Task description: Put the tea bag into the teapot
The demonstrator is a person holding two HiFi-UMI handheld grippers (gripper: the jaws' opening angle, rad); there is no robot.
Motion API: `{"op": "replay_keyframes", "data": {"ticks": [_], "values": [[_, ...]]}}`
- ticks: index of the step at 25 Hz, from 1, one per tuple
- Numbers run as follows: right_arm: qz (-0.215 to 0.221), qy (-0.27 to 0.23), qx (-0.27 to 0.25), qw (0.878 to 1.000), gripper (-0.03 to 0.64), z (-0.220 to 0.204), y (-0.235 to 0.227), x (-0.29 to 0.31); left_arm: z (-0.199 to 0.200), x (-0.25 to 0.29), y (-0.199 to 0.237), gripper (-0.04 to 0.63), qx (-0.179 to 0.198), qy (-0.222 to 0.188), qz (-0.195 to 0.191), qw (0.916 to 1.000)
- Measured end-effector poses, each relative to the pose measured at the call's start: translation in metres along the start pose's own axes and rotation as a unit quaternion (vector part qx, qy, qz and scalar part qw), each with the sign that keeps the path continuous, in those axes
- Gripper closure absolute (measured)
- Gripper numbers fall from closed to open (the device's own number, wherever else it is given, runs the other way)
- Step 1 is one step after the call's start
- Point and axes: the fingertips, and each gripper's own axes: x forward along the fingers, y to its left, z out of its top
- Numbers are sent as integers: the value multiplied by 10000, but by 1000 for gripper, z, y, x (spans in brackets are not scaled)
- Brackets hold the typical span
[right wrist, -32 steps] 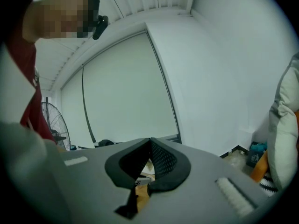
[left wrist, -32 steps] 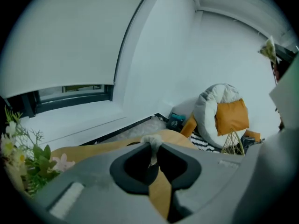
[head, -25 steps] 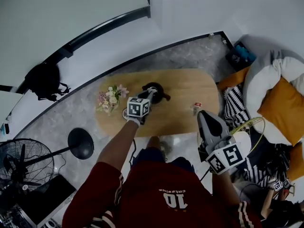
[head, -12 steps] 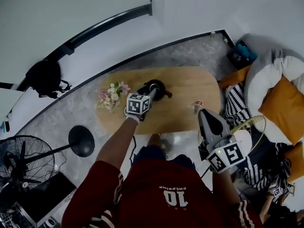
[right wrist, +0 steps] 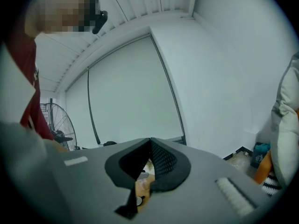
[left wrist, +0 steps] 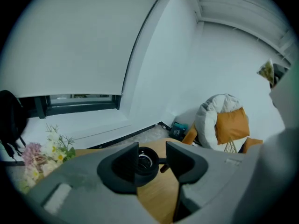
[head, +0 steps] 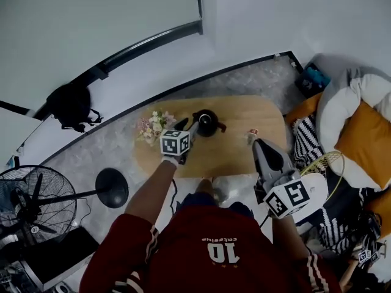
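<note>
- Left gripper (left wrist: 152, 157) jaws apart, empty, aimed at the teapot (head: 206, 122), frame centre
- Right gripper (right wrist: 150, 143) jaws together, empty
- Small red-white item (head: 252, 133), right of teapot, is probably the tea bag; next step is to grasp it

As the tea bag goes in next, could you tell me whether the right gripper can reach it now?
Probably yes: the tea bag lies alone near the right end of the table, just ahead of the right gripper, nothing between. Its jaws are shut and must open first.

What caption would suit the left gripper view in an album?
The left gripper, jaws apart and empty, frames the black teapot on the wooden table, flowers at left.
</note>
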Motion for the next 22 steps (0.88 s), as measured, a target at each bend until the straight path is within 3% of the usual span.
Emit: {"op": "replay_keyframes", "data": {"ticks": [6, 22], "values": [[141, -275, -9, 9995, 614, 11, 16, -26, 23, -47, -30, 419, -261, -515, -77, 9983], [435, -587, -82, 9973, 614, 26, 35, -68, 80, -146, -135, 419, 283, -1684, -334, 9847]]}}
